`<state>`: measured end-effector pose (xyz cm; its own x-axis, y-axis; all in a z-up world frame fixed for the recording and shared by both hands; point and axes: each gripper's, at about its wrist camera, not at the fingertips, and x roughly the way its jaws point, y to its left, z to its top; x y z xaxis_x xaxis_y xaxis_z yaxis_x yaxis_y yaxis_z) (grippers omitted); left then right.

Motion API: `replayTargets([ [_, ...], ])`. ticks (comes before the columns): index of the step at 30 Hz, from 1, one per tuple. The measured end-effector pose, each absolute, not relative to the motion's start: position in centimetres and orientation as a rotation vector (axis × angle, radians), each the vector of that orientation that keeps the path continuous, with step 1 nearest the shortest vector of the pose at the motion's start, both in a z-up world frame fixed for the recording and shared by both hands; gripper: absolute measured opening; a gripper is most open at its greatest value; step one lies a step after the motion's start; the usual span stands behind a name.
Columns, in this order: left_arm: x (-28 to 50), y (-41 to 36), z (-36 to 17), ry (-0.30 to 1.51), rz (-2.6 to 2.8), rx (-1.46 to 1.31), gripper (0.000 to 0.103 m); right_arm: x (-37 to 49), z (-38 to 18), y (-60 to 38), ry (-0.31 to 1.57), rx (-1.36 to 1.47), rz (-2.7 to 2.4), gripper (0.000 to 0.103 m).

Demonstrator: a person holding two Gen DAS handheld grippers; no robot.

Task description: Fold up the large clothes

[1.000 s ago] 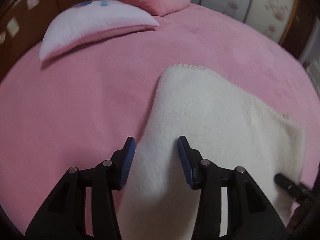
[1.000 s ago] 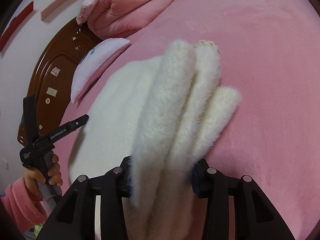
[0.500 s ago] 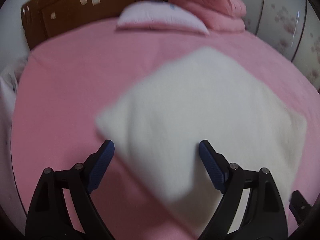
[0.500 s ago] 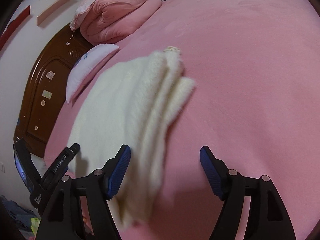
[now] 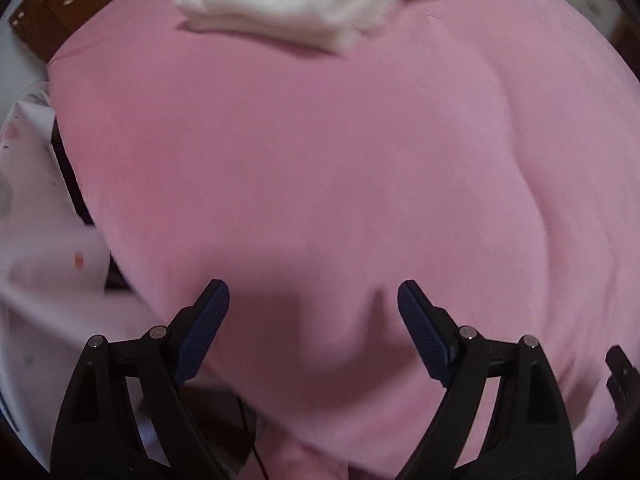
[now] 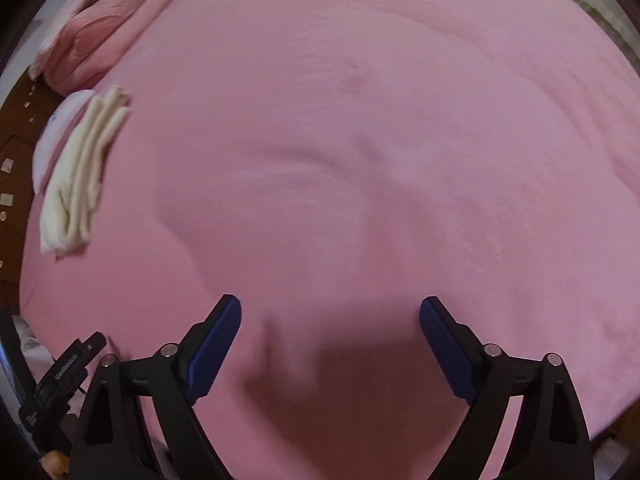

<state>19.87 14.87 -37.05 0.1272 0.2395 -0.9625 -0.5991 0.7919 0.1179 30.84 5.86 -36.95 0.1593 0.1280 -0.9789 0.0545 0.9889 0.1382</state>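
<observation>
Nearest the cameras: two claws, both spread wide with nothing between the blue pads. Left gripper hanging over the near edge of the pink bedspread, right gripper over the same bedspread a bit further in, each throwing a dark shadow onto the pink right under it. Nothing in the way on that stretch of bed, just bare plush with a few soft wrinkles.

Off the bedspread's near-left edge, some pale patterned fabric, too blurry to name.

Far side of the bedspread: one folded cream garment, lying flat, well apart from both claws. Stacked in several layers, long axis running along the bed's left edge toward the headboard end in the right wrist view.

Just behind it, one pale pillow, partly hidden. Beyond that, one rolled pink quilt and the brown wooden headboard.
</observation>
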Motion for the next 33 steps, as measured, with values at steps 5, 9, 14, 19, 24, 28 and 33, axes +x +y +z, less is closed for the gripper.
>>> replayTargets([
  [5, 15.9, 7.5, -32.5, 1.332, 0.471, -0.266, 0.085, 23.7, -33.8, -4.8, 1.428, 0.109, -0.005, 0.101],
  [9, 15.4, 4.3, -27.0, 1.272, 0.392, -0.23, 0.085, 18.9, -30.0, -9.4, 1.441, 0.148, -0.039, 0.102],
  [14, 14.9, -0.5, -20.1, 1.179, 0.233, -0.162, 0.085, 16.0, -24.4, -10.8, 1.409, 0.192, -0.078, 0.102],
  [19, 15.3, -4.2, -15.7, 1.146, 0.152, -0.119, 0.085, 15.8, -18.2, -11.7, 1.346, 0.303, -0.01, 0.102],
  [24, 14.6, -9.0, -10.7, 1.046, 0.076, -0.027, 0.085, 15.7, -14.0, -10.2, 1.252, 0.17, 0.05, 0.102],
  [28, 13.9, -10.8, -8.2, 0.976, 0.081, 0.052, 0.085, 15.2, -13.0, -9.8, 1.219, 0.141, 0.056, 0.103],
  [33, 13.6, -11.8, -6.2, 0.957, 0.054, 0.008, 0.085, 15.9, -12.6, -9.4, 1.217, 0.117, 0.057, 0.103],
])
